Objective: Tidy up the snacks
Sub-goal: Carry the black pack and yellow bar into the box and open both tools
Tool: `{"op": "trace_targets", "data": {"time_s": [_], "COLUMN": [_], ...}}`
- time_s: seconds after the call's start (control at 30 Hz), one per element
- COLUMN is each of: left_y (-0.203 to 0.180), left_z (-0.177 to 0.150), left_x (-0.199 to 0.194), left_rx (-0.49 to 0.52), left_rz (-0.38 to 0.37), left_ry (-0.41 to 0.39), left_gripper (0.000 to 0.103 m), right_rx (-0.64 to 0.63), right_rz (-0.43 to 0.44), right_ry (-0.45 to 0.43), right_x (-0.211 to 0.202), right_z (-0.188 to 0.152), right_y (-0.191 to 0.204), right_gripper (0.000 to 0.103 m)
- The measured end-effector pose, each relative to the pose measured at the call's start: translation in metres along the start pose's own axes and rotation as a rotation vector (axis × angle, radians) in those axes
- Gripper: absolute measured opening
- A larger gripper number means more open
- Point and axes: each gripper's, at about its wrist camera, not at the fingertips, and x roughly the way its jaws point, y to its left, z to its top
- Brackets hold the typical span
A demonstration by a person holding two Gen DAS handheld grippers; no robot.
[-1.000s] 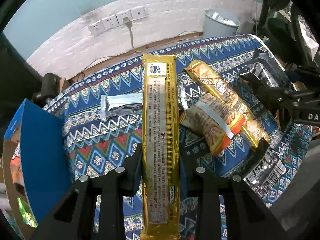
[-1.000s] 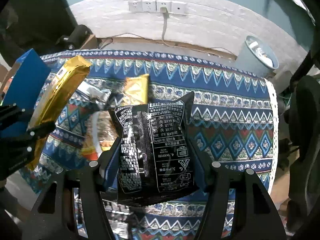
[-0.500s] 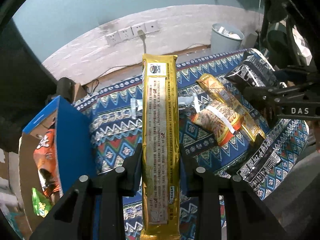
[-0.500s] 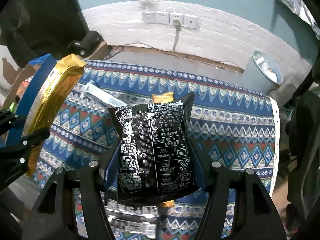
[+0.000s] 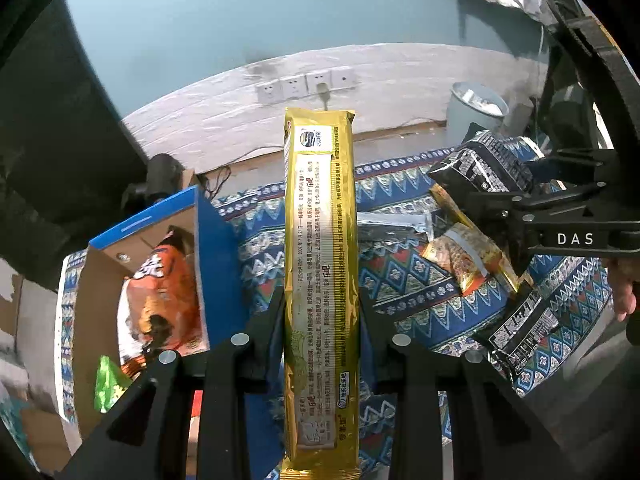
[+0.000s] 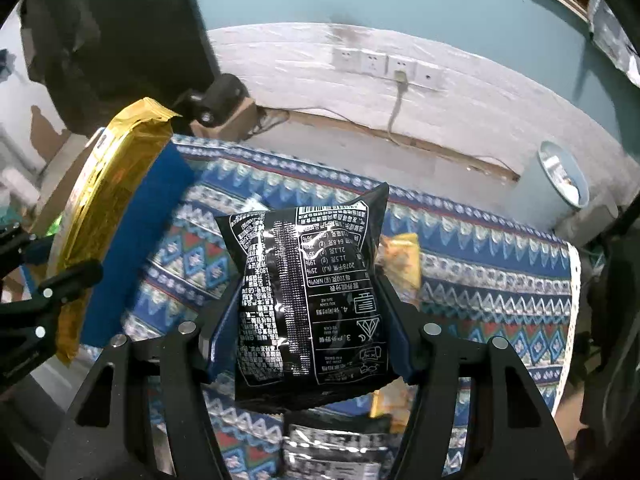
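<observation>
My left gripper (image 5: 320,320) is shut on a long gold snack pack (image 5: 319,264) and holds it in the air above the patterned table. To its left stands an open blue cardboard box (image 5: 216,256) with an orange snack bag (image 5: 160,296) and a green packet (image 5: 108,384) inside. My right gripper (image 6: 308,320) is shut on a black snack bag (image 6: 312,300), raised over the table; it shows in the left wrist view (image 5: 484,168) at right. The gold pack also shows in the right wrist view (image 6: 108,196) at left, next to the box (image 6: 152,208).
Several loose snacks lie on the blue patterned tablecloth (image 5: 400,280): gold-orange packets (image 5: 464,252), a silver wrapper (image 5: 392,224) and a black-and-white pack (image 5: 524,324). A grey waste bin (image 5: 476,116) stands beyond the table by the white wall with sockets (image 5: 308,84).
Both grippers have risen with their snacks. The left gripper has swung left, so the open blue box and its contents come further into view.
</observation>
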Motion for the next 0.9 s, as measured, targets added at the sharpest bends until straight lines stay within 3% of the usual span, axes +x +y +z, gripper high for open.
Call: {"op": "trace_targets", "data": {"time_s": [0.7,0.9], "left_y": [0.089,0.108], "left_z": [-0.025,-0.035], "left_x": [-0.030,-0.028], "left_rx": [-0.144,-0.165], "left_rz": [0.061,0.111], "left_ry": [-0.043,-0.048], "left_gripper": [0.032,0.032], "right_rx": [-0.128,-0.165], "right_rz": [0.107,0.130], "right_ry": [-0.060,-0.057], "right_x": [-0.010,-0.002], "right_z": [0.042,0.051], "right_y": [0.103,0.133], "right_gripper": [0.063,0.063]}}
